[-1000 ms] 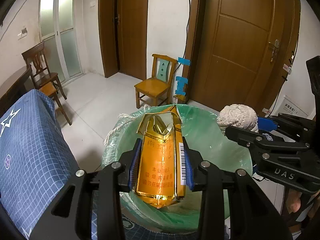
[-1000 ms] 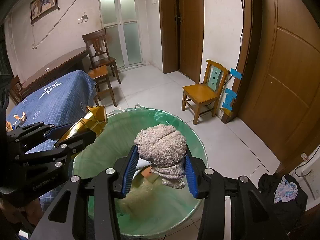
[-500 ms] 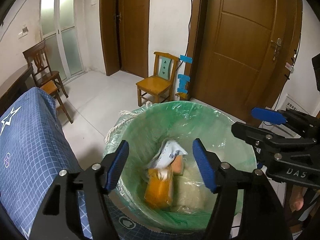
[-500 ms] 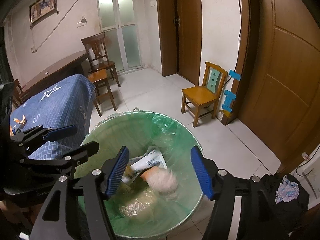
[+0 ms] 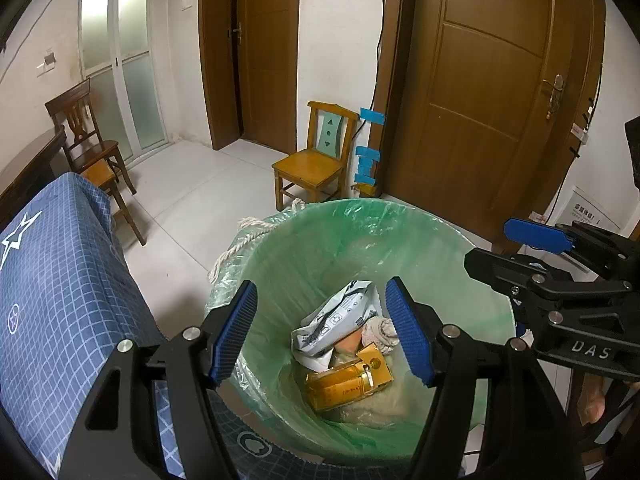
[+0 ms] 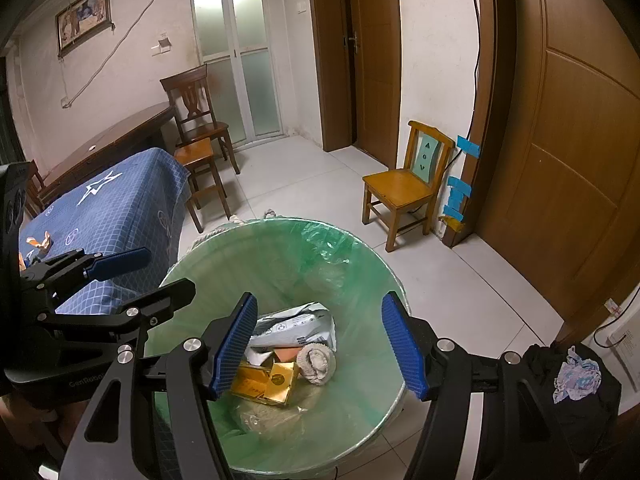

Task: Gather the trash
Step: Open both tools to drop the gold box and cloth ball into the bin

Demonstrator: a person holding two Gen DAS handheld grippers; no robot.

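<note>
Near rim of bin (image 5: 360, 216) hidden behind left gripper (image 5: 324, 336), grey pouch (image 6: 294, 326) print too small to read, far-left table (image 6: 116, 140) cut off by frame edge

The bin (image 5: 400, 240) mouth is left unobstructed; it is flanked closely by the blue-covered table (image 5: 60, 300).

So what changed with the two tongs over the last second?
Both tongs opened: the left tongs dropped the orange-gold foil packet, and the right tongs dropped the beige knitted cloth ball, into the green-lined bin. The bin stayed put.
</note>
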